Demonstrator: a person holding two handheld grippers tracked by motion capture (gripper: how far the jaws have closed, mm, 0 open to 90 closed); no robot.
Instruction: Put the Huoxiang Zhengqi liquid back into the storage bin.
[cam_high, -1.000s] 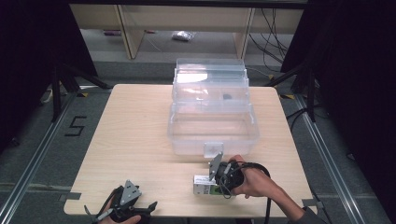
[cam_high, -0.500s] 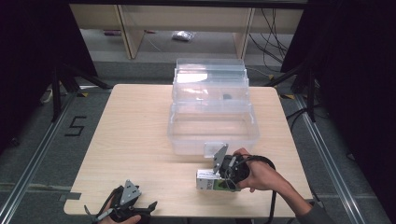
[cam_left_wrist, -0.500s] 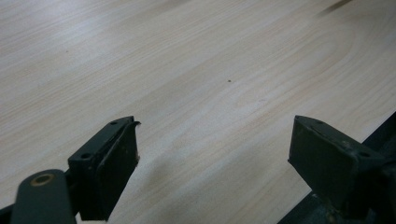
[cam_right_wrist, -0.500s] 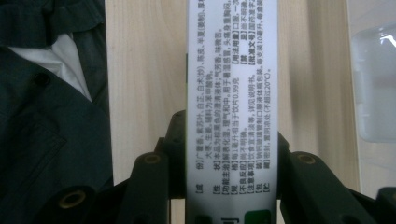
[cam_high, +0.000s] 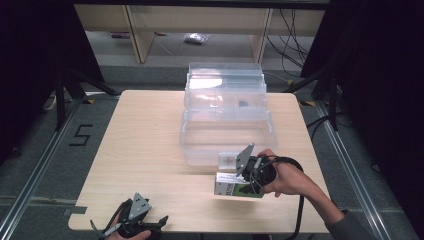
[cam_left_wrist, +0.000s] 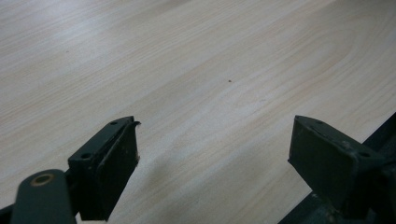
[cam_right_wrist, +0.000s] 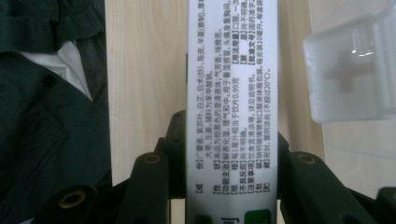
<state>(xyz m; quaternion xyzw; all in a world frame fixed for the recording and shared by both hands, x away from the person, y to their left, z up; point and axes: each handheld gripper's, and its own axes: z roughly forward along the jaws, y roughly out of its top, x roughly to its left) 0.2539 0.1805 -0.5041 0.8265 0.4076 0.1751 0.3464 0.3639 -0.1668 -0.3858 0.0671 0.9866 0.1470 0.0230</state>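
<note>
Cardboard box (cam_high: 232, 185) sits lower right of centre in the high view, clamped between the right gripper (cam_high: 248, 176) jaws, seemingly just clear of the clear bin (cam_high: 227, 131). Left gripper (cam_high: 150, 224) gapes empty at the table (cam_high: 140, 150) bottom edge, bare wood ahead.

High view looking down on table (cam_high: 145, 150), claw views close, sharing tabletop

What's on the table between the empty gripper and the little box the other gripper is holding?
Nothing: in the high view, only bare wooden table lies between the left gripper and the box.
</note>
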